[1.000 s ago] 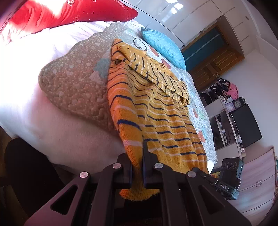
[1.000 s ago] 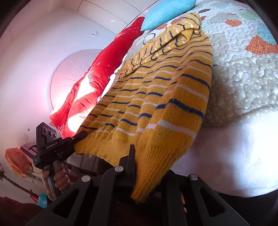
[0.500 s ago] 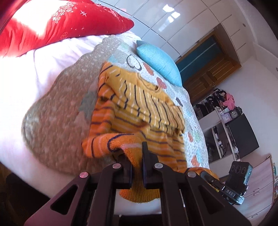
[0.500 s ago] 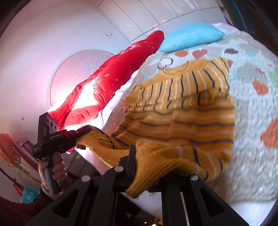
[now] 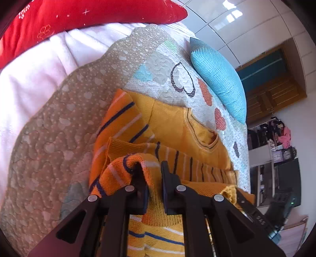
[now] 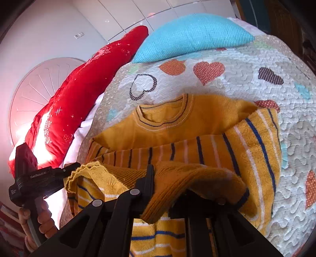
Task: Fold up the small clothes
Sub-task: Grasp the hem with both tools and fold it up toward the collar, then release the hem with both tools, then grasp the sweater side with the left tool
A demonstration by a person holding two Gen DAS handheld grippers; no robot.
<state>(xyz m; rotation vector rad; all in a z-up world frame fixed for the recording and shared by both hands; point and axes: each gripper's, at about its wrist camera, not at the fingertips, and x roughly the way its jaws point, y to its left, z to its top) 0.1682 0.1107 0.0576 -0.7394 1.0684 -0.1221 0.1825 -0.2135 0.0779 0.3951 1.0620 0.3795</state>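
Note:
A mustard sweater (image 5: 177, 126) with navy and white stripes lies on the heart-patterned quilt (image 5: 49, 138), neck toward the blue pillow. Its bottom hem is folded up over the body. My left gripper (image 5: 153, 170) still has the hem's left corner between its fingers, and the jaws are opening. In the right wrist view the sweater (image 6: 177, 122) shows its round collar, and my right gripper (image 6: 167, 178) holds the hem's right corner, which drapes over and hides one finger. Those jaws are opening too. The left gripper (image 6: 67, 170) shows there with the frilled hem edge at its tip.
A blue ribbed pillow (image 5: 217, 79) lies beyond the collar and a red pillow (image 5: 79, 13) along the white bedding at the left. A person's hand (image 6: 43, 217) grips the left handle. A wardrobe and shelves stand at the far right beyond the bed.
Both grippers have carried the hem from the bed's edge up over the sweater's body toward the collar, which doubles the sweater over. The gaps between the fingers have widened slightly.

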